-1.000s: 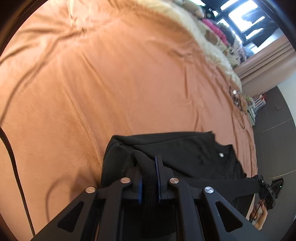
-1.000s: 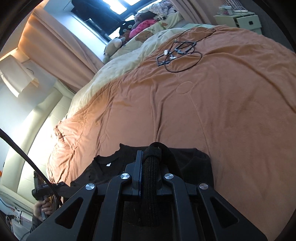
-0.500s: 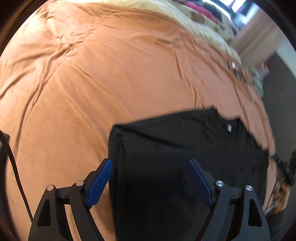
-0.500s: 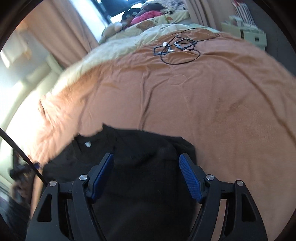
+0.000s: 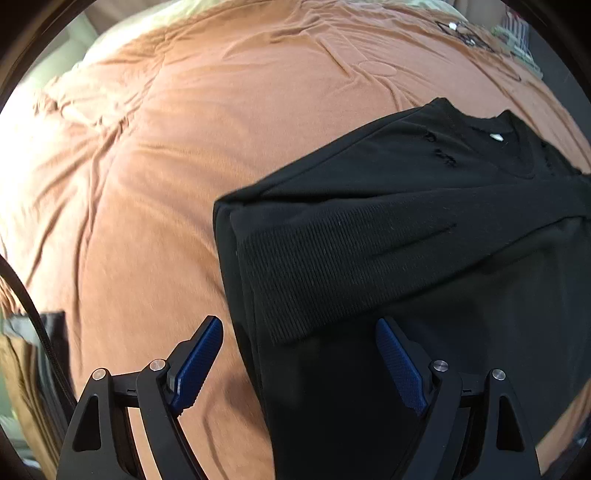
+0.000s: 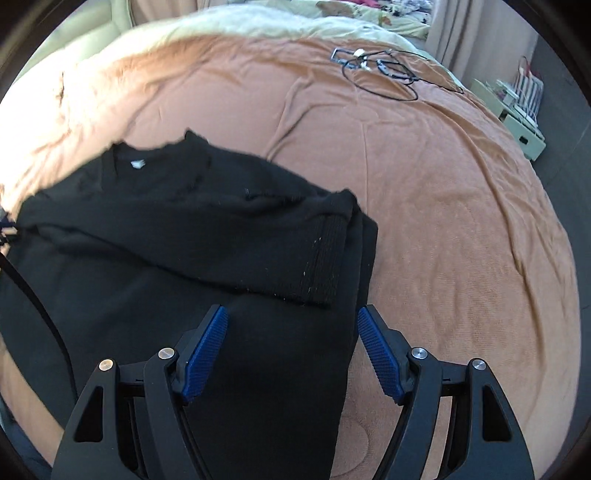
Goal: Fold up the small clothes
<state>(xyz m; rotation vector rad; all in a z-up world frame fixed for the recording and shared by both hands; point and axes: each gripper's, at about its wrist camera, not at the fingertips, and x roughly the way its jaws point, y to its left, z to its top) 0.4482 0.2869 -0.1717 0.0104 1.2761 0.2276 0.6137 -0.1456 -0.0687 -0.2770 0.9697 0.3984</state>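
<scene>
A black sweater (image 5: 388,229) lies flat on the orange bedspread (image 5: 184,147), both sleeves folded in across its body. In the left wrist view its ribbed cuff (image 5: 325,266) lies just beyond my left gripper (image 5: 299,354), which is open above the sweater's left edge and holds nothing. In the right wrist view the same sweater (image 6: 166,229) shows its collar tag (image 6: 136,164) and another ribbed cuff (image 6: 325,262). My right gripper (image 6: 291,345) is open over the sweater's right edge, nothing between its blue pads (image 6: 205,347).
Black cables and small devices (image 6: 384,70) lie on the bedspread (image 6: 443,184) at the far right. A cream blanket (image 6: 258,26) and pillows line the far side. A pale bedside cabinet (image 6: 517,122) stands off the bed's right edge. A black cord (image 5: 40,328) crosses the left wrist view.
Both grippers let go of the black cuffs they pinched and opened wide. Both drew back and rolled, so the sweater with its folded sleeves now lies free ahead of them.
</scene>
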